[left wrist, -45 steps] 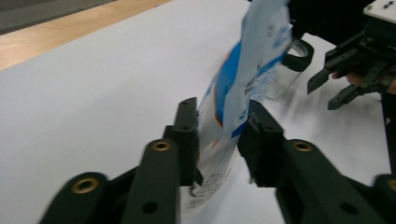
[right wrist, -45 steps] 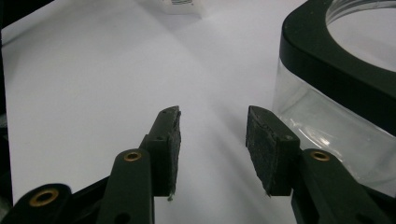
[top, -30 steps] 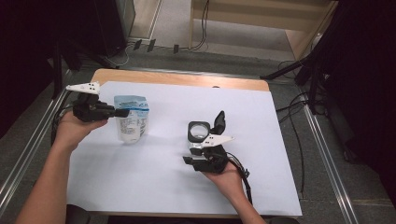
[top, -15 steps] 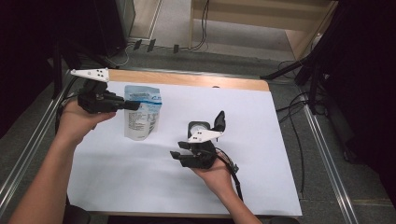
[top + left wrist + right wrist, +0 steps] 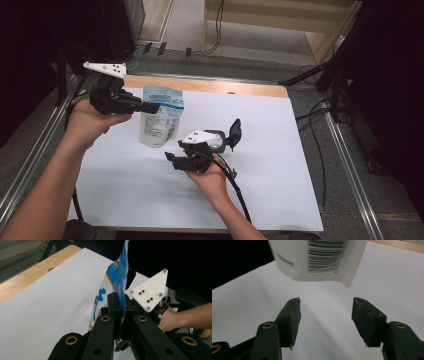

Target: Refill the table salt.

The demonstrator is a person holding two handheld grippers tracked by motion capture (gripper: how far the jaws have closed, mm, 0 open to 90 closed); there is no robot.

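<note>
**Pouch held above the sheet, jar and right gripper beside it**

A white sheet (image 5: 280, 165) covers the wooden table (image 5: 210, 85), leaving a strip of bare wood along the far edge. At the left, the left gripper (image 5: 147, 106) holds the pouch (image 5: 161, 117) by its top edge, with the pouch hanging clear above the sheet. Right of the pouch and nearer the person sits the right gripper (image 5: 170, 159), below the pouch's bottom edge. Just behind that gripper, an open jar (image 5: 216, 140) stands on the sheet, its lid (image 5: 234, 132) at its right.
</note>
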